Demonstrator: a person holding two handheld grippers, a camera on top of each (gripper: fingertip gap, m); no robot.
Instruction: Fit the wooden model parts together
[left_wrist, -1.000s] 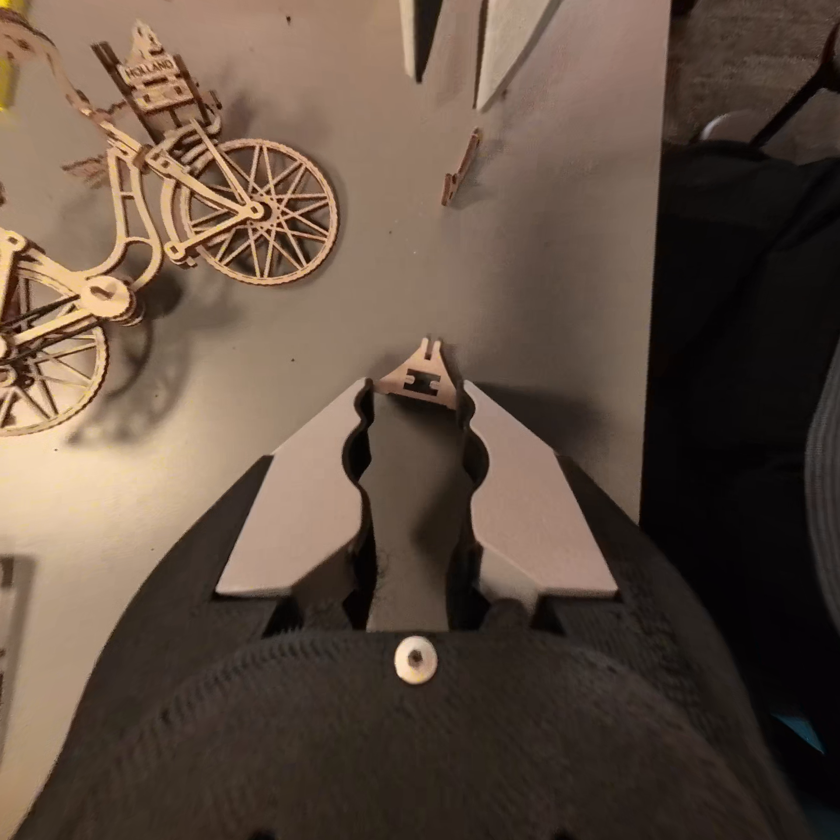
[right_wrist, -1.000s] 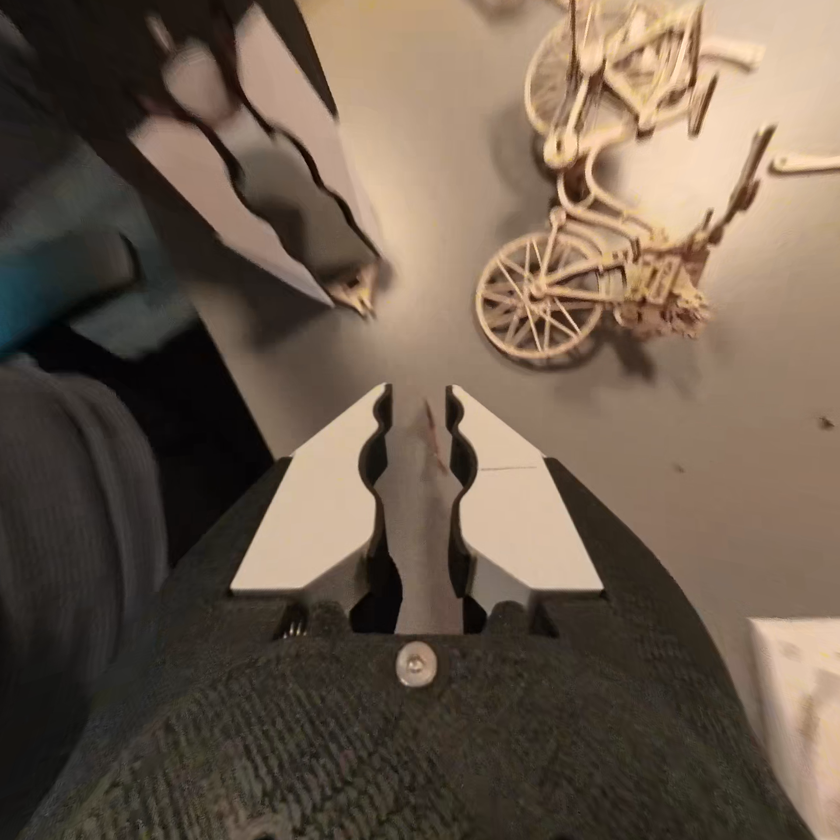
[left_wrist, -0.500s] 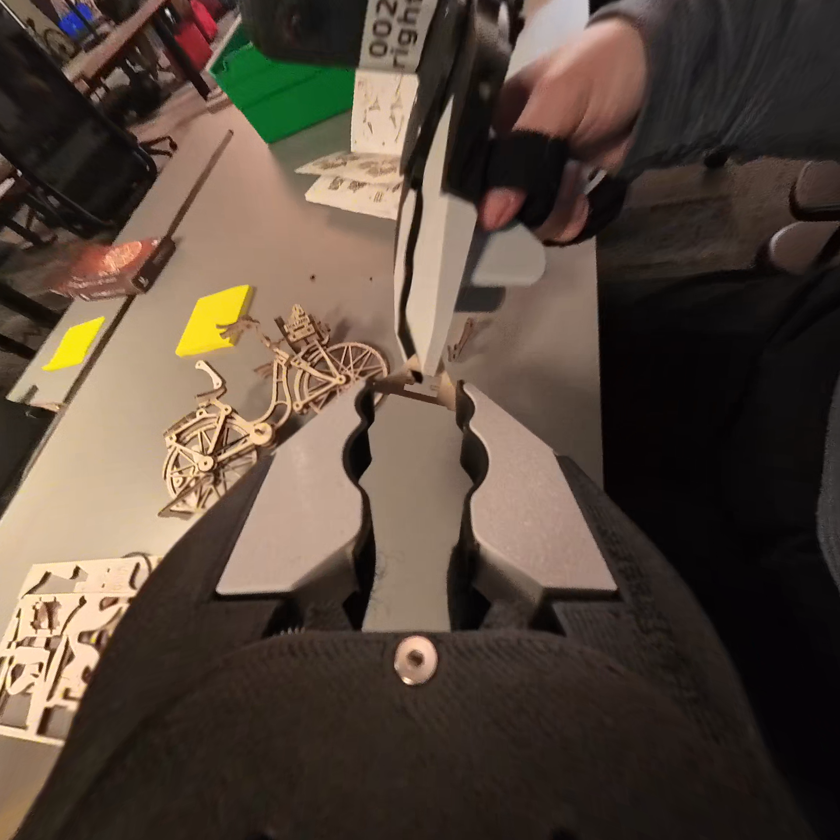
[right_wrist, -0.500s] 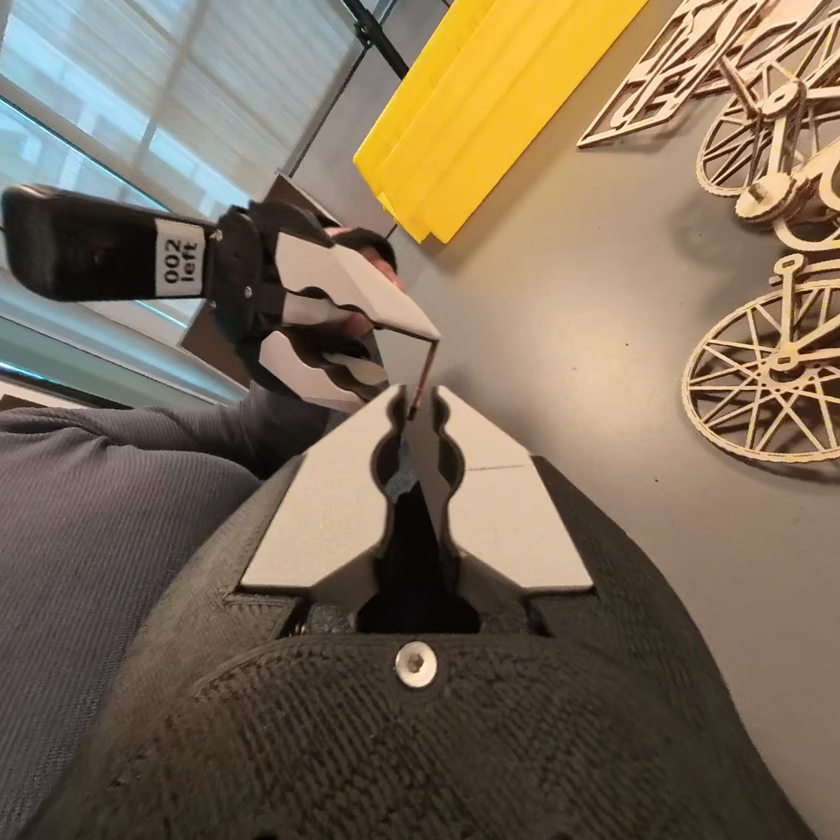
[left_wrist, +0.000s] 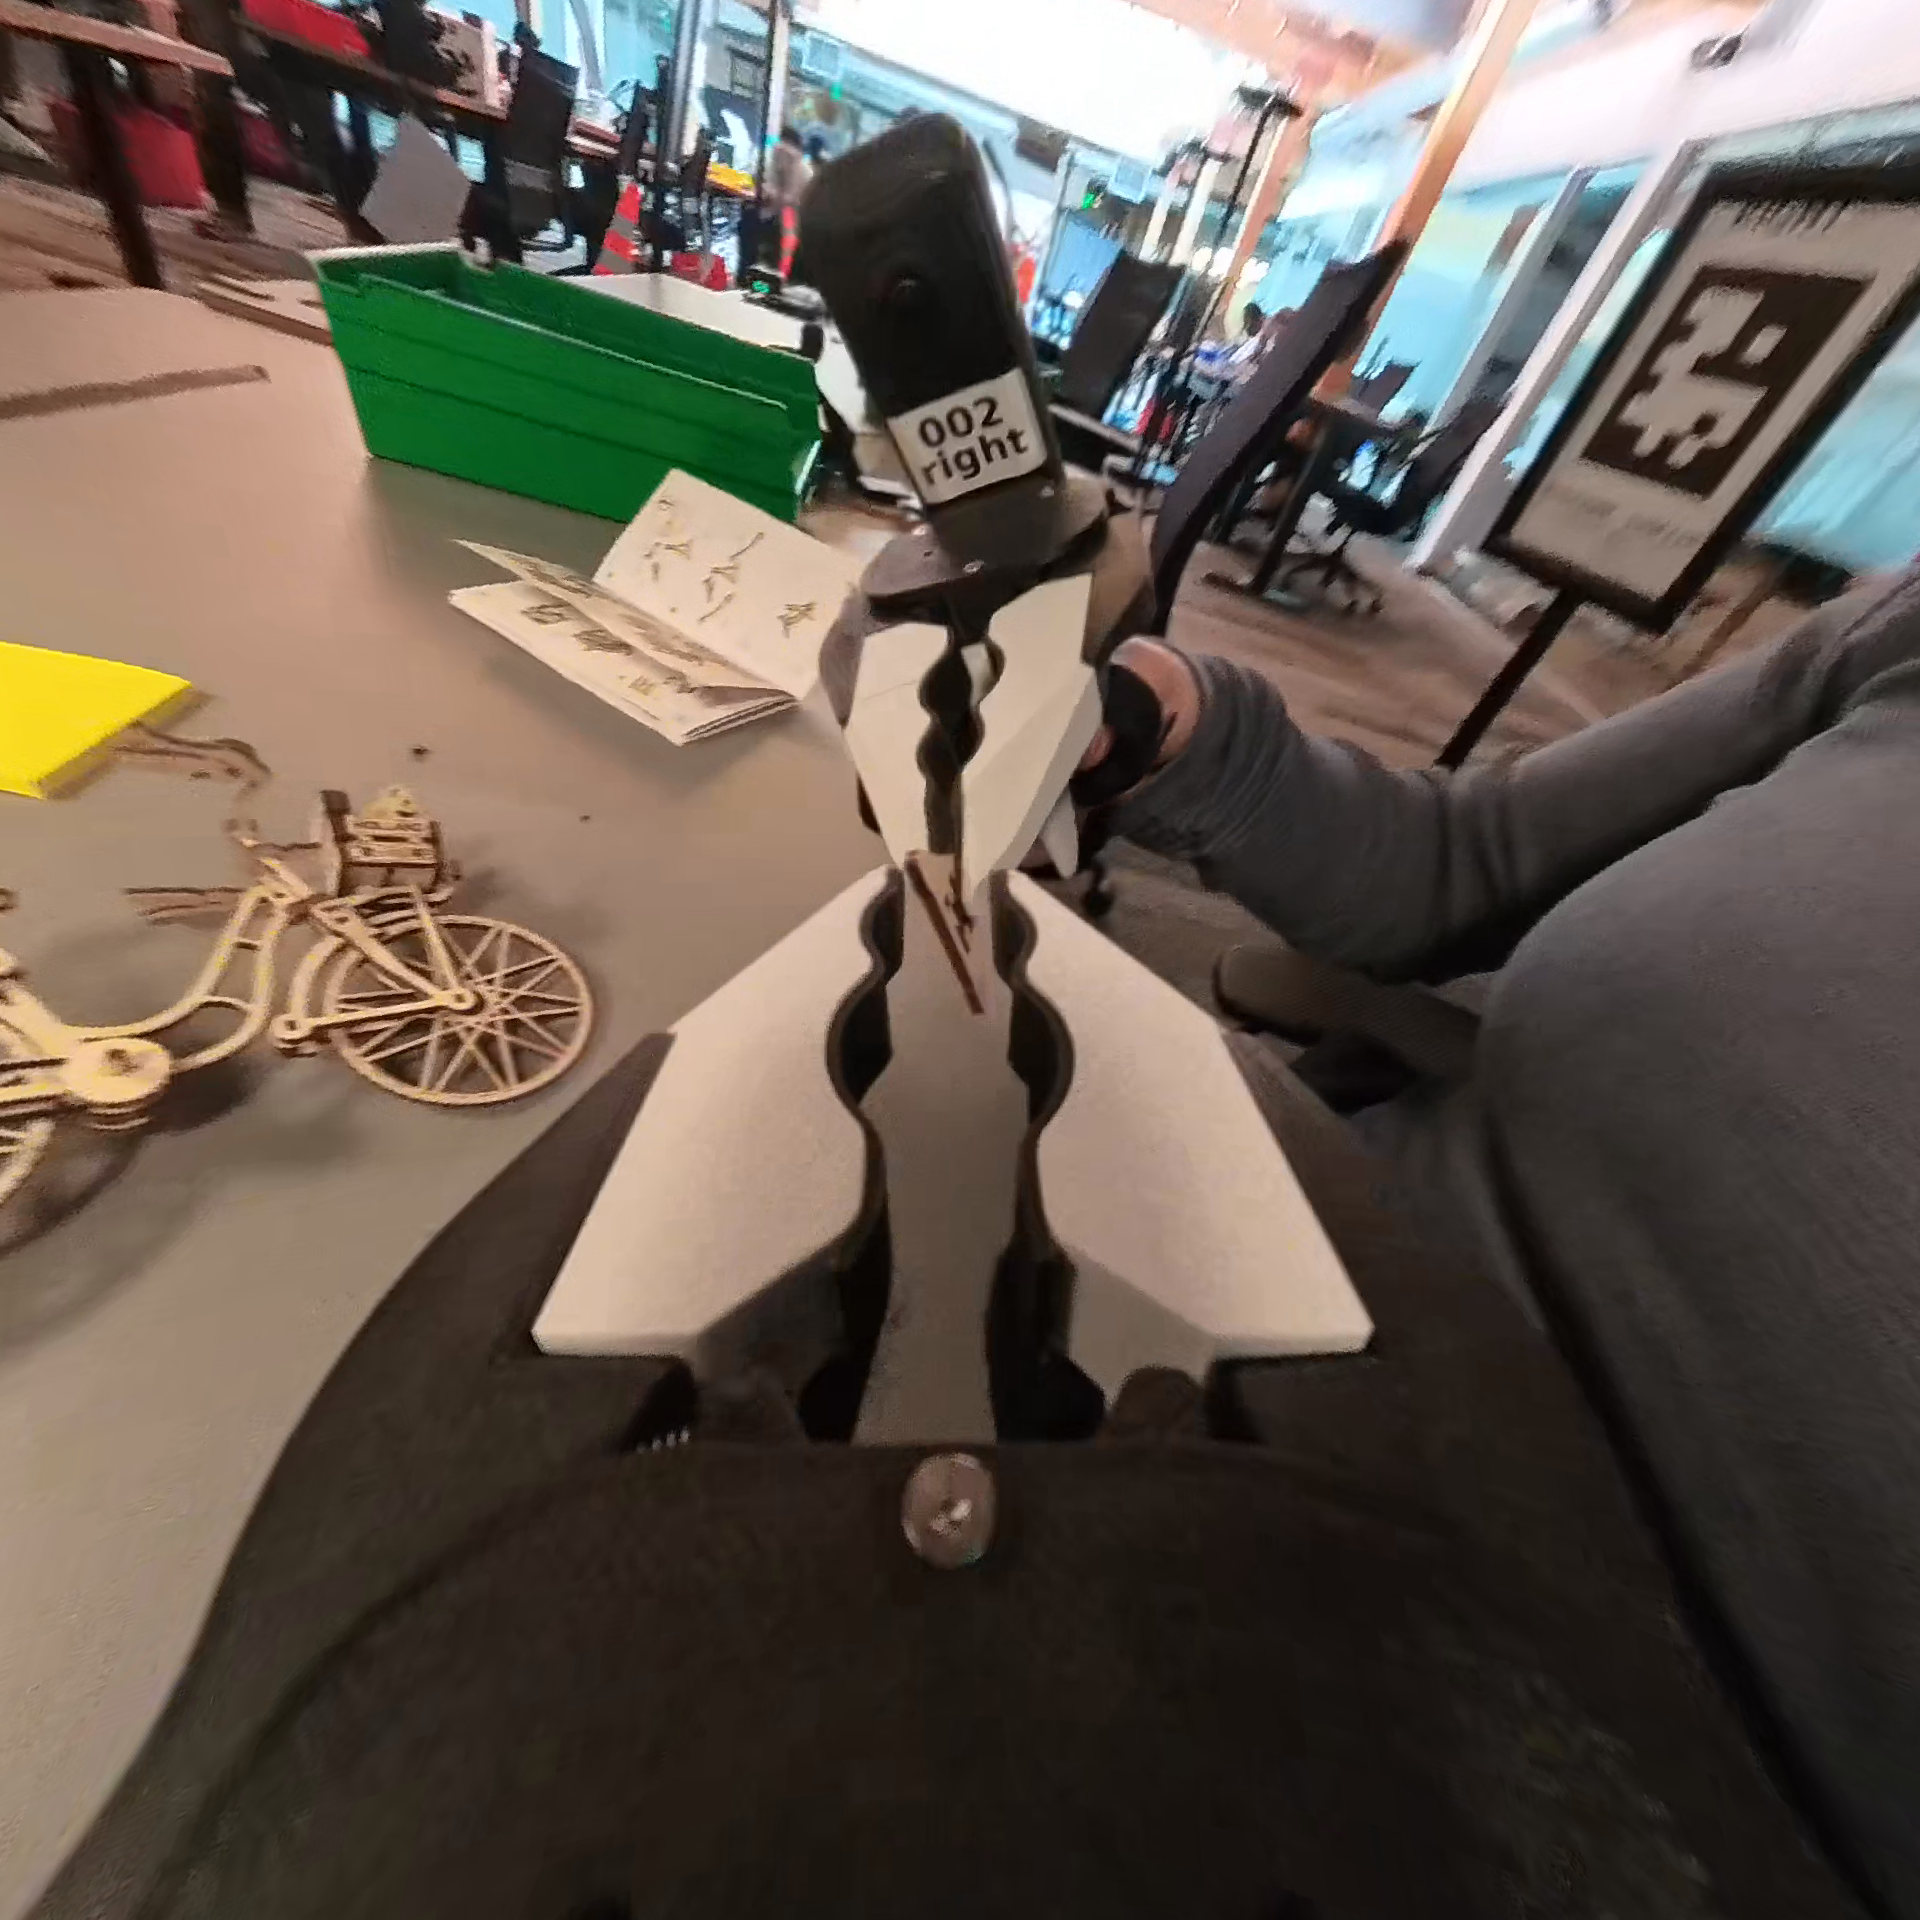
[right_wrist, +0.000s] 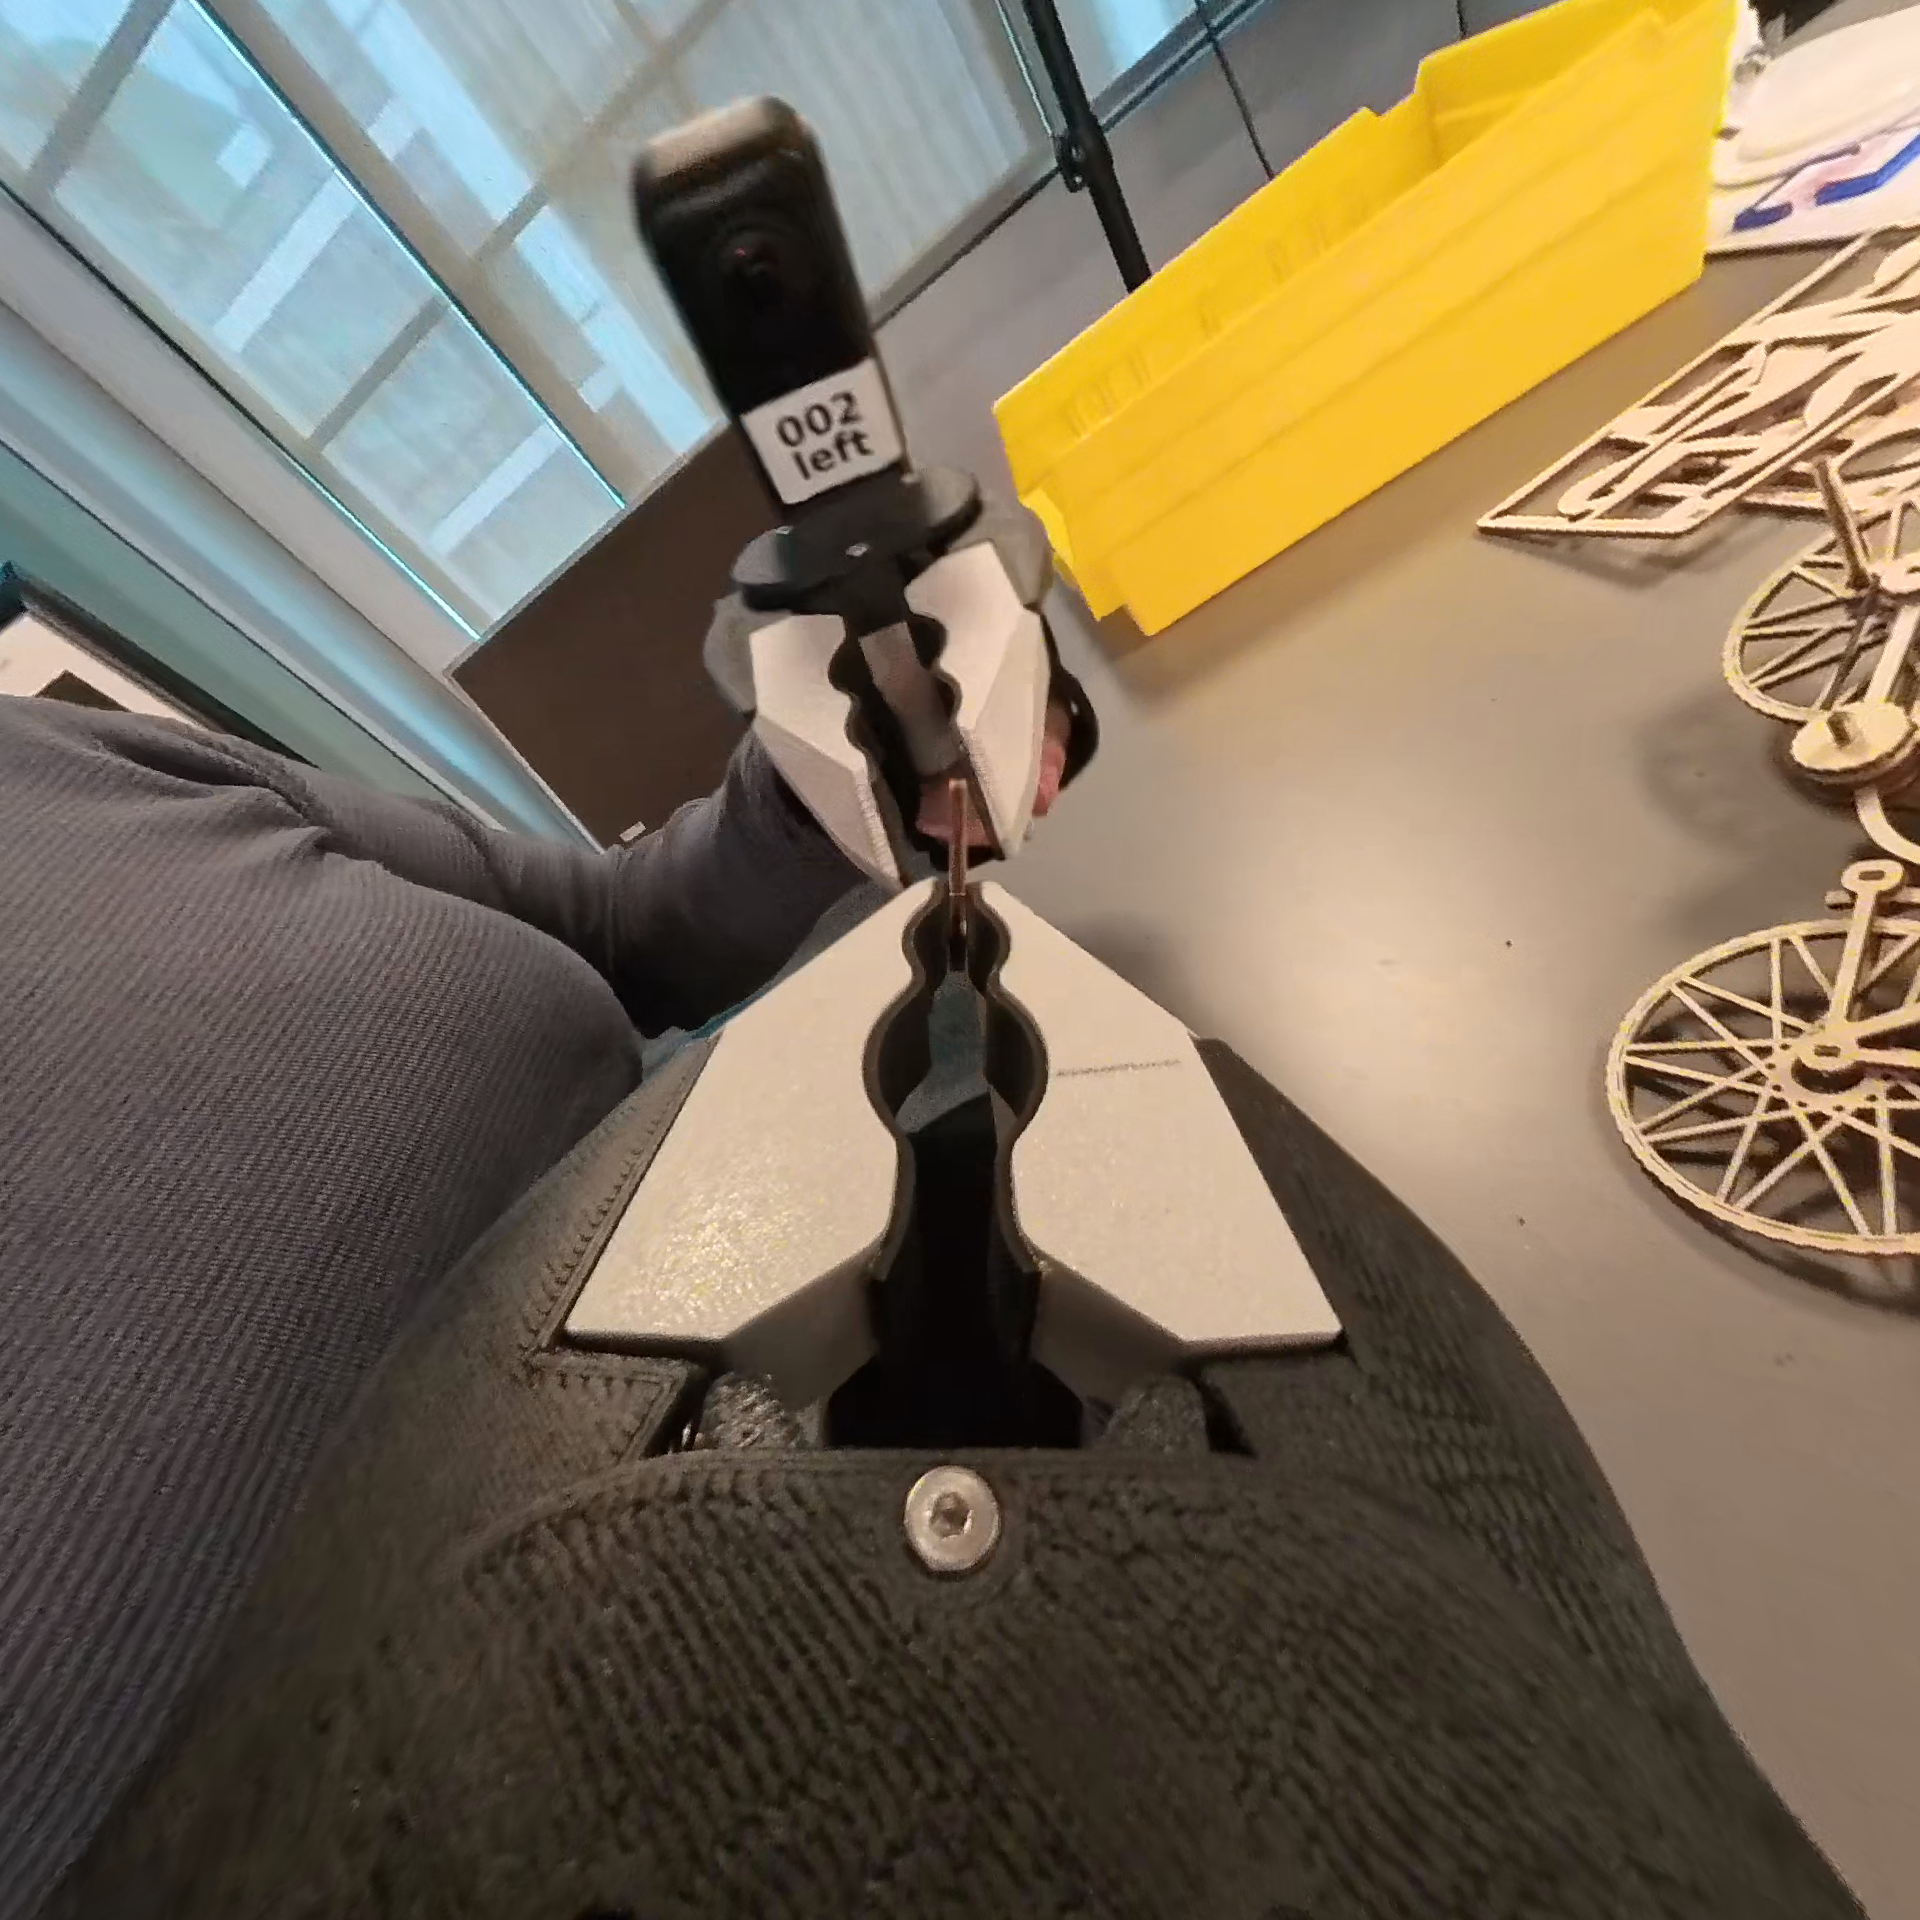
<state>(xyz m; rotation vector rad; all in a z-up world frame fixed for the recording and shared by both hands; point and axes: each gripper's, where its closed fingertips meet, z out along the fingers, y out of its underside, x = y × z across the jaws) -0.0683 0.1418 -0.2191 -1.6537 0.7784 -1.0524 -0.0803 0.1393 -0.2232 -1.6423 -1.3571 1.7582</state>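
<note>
A small flat wooden part (left_wrist: 945, 930) is held in the air, edge-on, between two grippers that meet tip to tip. My right gripper (right_wrist: 954, 896) is shut on the part (right_wrist: 956, 847), and it also shows in the left wrist view (left_wrist: 951, 857), pointing down. My left gripper (left_wrist: 948, 883) has its fingers a narrow gap apart with the part lying slantwise between them. I cannot tell whether they press on it. The left gripper also shows in the right wrist view (right_wrist: 945, 857). A built wooden bicycle model (left_wrist: 416, 987) lies on the grey table (left_wrist: 260, 499) to the left.
A green bin (left_wrist: 561, 395), an open booklet (left_wrist: 675, 623) and a yellow sheet (left_wrist: 62, 717) lie on the far side of the table. A yellow bin (right_wrist: 1351, 343), a cut-out wooden sheet (right_wrist: 1714, 436) and bicycle wheels (right_wrist: 1787, 1081) are at the right. The person's grey sleeves (left_wrist: 1403, 852) are close by. The tips of both grippers are at nearly the same place. Both grippers' tips are roughly 15 centimeters from the built wooden bicycle model (left_wrist: 416, 987). It turns up in the right wrist view (right_wrist: 1870, 1009) as well.
Both grippers rose from the table and met in the air. My right gripper closed on the part my left held. The part turned edge-on and my left fingers narrowed.
</note>
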